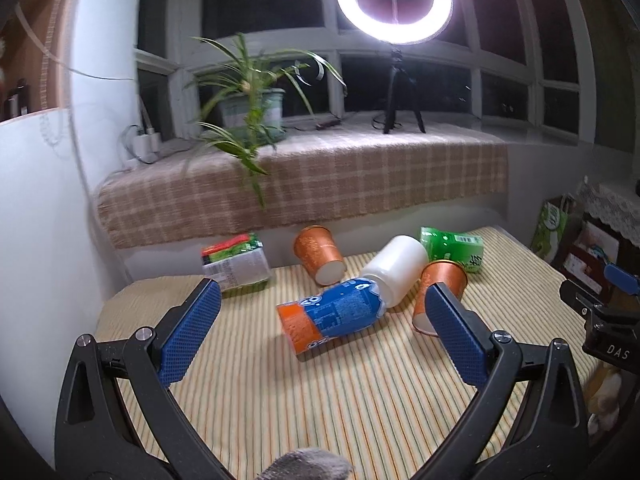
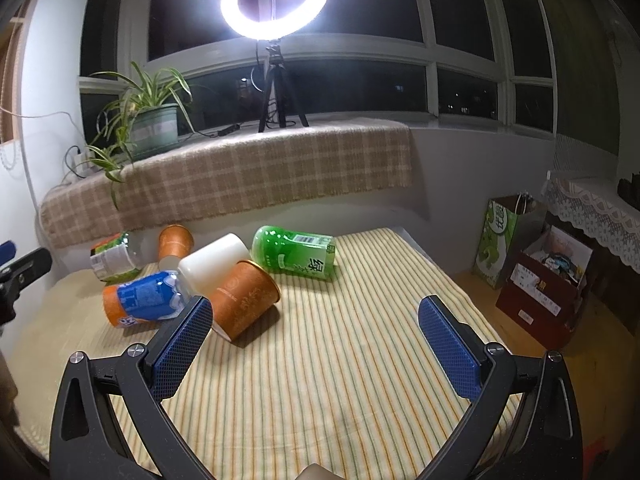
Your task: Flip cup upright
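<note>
Two orange paper cups lie on their sides on the striped table cloth (image 1: 340, 400). The near cup (image 1: 438, 292) (image 2: 244, 300) rests against a white bottle (image 1: 396, 270) (image 2: 212, 266). The far cup (image 1: 318, 254) (image 2: 174, 242) lies at the back by the wall. My left gripper (image 1: 320, 300) is open and empty, short of a blue and orange bottle (image 1: 332, 320). My right gripper (image 2: 316, 312) is open and empty, its left finger (image 2: 180, 352) close to the near cup. The right gripper also shows at the right edge of the left wrist view (image 1: 600, 312).
A green bottle (image 2: 298, 252) (image 1: 452, 246) lies behind the near cup. A crumpled carton (image 1: 236, 264) (image 2: 112, 258) lies at the back left. A checked ledge (image 2: 240, 176) holds a potted plant (image 2: 154, 124) and a ring light on a tripod (image 2: 276, 60). Bags and a box (image 2: 540, 280) stand right of the table.
</note>
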